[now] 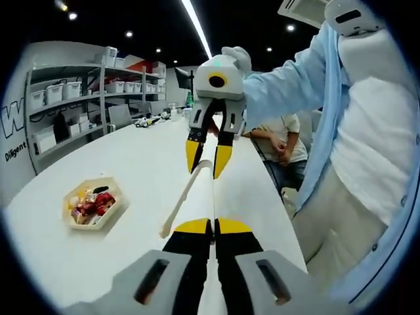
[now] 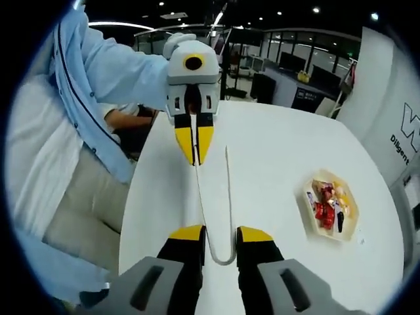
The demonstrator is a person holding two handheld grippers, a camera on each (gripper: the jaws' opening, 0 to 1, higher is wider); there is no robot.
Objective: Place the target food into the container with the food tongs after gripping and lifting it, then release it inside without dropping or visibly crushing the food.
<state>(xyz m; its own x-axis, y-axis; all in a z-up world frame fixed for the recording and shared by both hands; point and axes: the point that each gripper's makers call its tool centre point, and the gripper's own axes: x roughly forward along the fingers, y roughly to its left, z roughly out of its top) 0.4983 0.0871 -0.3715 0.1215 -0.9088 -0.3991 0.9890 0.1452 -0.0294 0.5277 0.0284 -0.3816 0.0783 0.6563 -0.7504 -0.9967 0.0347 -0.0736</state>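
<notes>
White food tongs [image 1: 186,197] hang above the white table [image 1: 131,157]. My left gripper [image 1: 213,226] is shut on the tip of one tong arm, while the other arm [image 1: 172,220] splays free to the left. In the right gripper view the tongs [image 2: 226,197] run from the left gripper [image 2: 194,146] down to their U-bend. That bend sits between the jaws of my right gripper [image 2: 220,234], which stands open on either side of it. A beige hexagonal tray [image 1: 113,209] [image 2: 308,203] with red-wrapped and yellow snacks lies on the table, well aside from both grippers.
A person in a light blue shirt [image 1: 308,79] stands at the table's edge. Another person [image 1: 282,141] sits at the far end. Shelves with white bins [image 1: 72,92] line the far wall. Desks with monitors [image 2: 289,72] stand beyond the table.
</notes>
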